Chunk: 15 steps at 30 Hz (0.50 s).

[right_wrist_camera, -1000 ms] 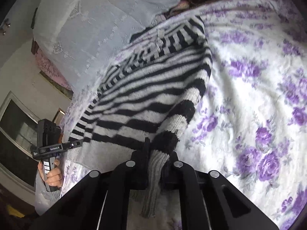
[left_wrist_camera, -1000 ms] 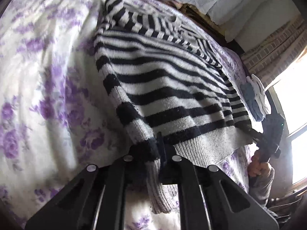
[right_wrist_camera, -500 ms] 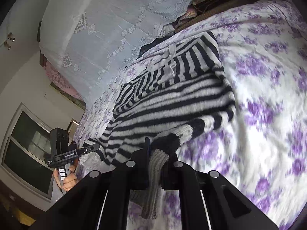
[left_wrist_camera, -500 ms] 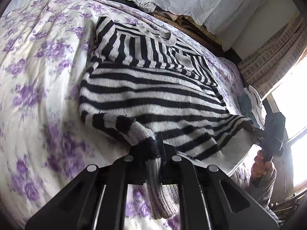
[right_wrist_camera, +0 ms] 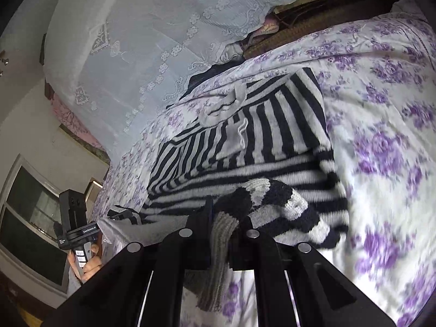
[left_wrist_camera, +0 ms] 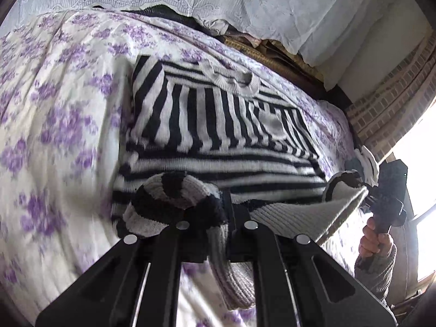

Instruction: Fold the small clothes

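My left tool is clamped on the striped sweater at its sleeve cuff. My right tool grips the other cuff. The sweater lies on the floral bed, collar at 12 o'clock.

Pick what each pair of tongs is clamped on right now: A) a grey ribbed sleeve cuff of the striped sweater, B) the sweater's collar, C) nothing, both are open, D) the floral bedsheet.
A: the left tongs and right tongs each pinch a grey ribbed cuff of the striped sweater, the cuff end hanging below the fingers.
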Each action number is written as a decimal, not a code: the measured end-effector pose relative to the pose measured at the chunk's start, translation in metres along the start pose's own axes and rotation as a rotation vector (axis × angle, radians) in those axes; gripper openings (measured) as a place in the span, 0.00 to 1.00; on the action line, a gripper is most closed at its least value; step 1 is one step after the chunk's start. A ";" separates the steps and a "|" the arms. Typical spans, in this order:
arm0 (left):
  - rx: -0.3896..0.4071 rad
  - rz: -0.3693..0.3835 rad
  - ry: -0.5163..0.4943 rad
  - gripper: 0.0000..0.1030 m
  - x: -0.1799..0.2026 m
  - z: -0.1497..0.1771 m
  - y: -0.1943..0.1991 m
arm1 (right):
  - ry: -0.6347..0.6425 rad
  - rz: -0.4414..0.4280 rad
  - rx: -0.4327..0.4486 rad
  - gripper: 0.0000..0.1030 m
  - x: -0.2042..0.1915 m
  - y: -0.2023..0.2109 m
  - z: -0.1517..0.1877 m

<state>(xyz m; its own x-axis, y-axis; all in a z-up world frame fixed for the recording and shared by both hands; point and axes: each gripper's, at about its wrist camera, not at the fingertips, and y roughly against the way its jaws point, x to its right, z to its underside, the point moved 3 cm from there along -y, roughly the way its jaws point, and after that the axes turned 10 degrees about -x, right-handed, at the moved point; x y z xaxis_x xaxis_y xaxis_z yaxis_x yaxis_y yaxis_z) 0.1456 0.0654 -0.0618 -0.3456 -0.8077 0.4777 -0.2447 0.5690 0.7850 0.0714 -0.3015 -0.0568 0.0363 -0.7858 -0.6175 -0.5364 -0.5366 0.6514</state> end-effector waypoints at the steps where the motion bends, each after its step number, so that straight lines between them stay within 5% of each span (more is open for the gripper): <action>1: 0.007 -0.001 0.002 0.07 0.001 -0.005 0.001 | -0.001 0.003 0.004 0.09 0.000 -0.001 -0.004; 15: 0.079 -0.050 0.026 0.07 -0.007 -0.078 -0.010 | -0.034 0.012 0.039 0.09 0.013 -0.038 -0.076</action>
<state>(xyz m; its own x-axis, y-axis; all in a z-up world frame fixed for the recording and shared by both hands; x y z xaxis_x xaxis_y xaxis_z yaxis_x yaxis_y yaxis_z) 0.2217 0.0531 -0.0425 -0.3075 -0.8385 0.4499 -0.3318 0.5376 0.7752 0.1566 -0.3149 -0.0559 0.0013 -0.7804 -0.6253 -0.5695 -0.5145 0.6410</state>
